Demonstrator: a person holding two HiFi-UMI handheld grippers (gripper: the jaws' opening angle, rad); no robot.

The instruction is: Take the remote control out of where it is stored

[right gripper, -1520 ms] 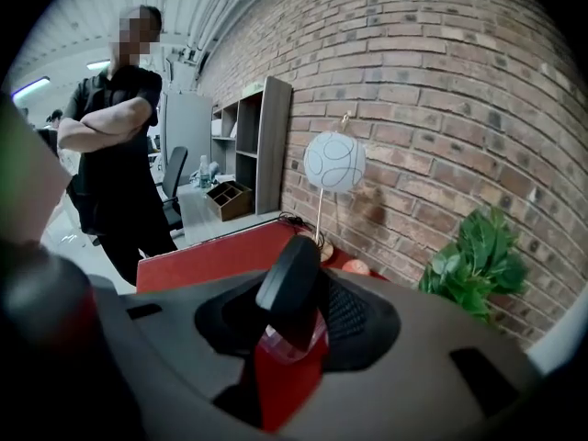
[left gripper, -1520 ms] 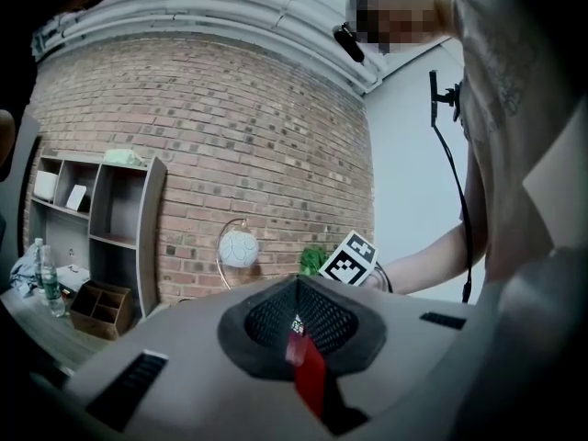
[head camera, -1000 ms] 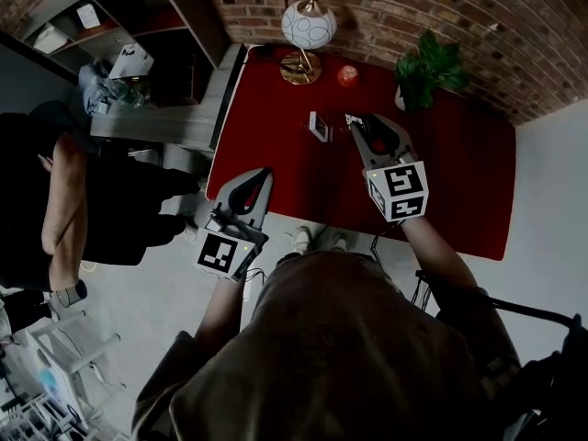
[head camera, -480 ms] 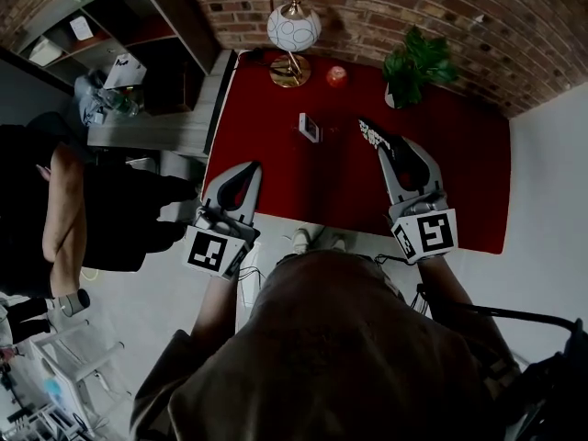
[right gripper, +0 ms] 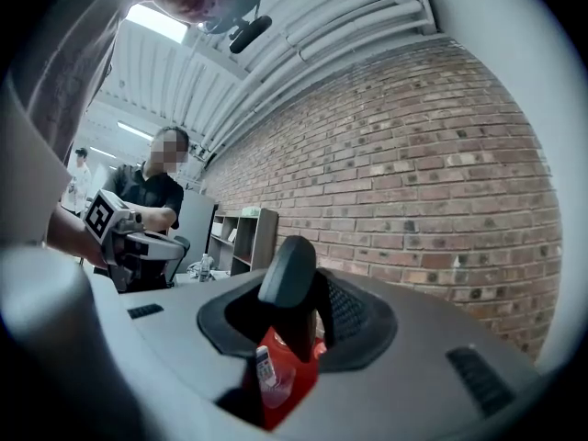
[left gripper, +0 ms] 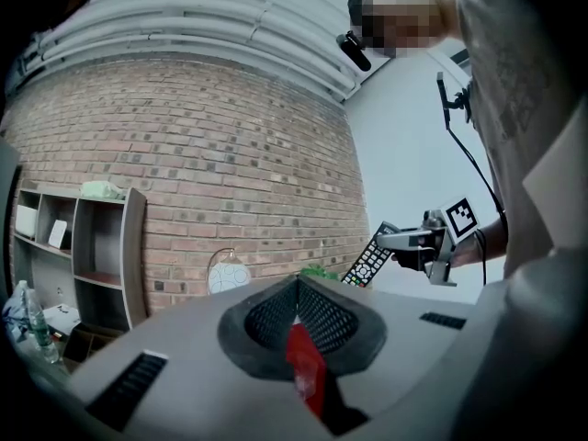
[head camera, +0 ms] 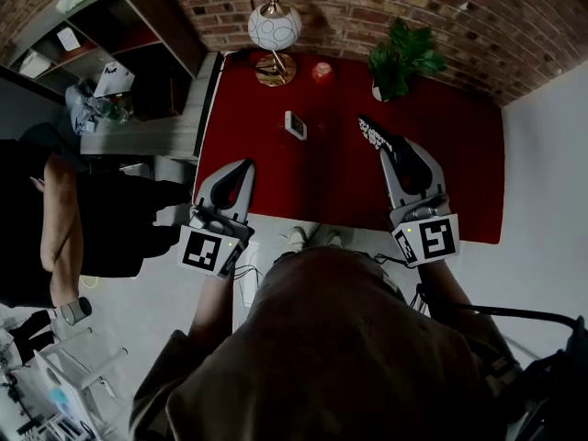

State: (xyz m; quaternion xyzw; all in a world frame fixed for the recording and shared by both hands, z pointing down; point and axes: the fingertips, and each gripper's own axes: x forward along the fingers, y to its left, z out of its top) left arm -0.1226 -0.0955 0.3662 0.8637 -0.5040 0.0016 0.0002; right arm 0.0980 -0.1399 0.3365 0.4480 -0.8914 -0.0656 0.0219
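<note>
My right gripper is shut on a black remote control, which sticks out beyond its tips above the red table. In the right gripper view the remote control stands up between the jaws. The left gripper view shows the remote control held level in the air at the right. A small clear stand with a white device in it sits on the table, left of the remote and apart from it. My left gripper hovers at the table's near left edge, shut and holding nothing.
A globe lamp, a red candle and a potted plant line the table's far edge by the brick wall. A shelf unit stands at the left, and a seated person is nearby.
My right gripper has carried the remote to the right and away from the clear stand. The left gripper has hardly moved.
</note>
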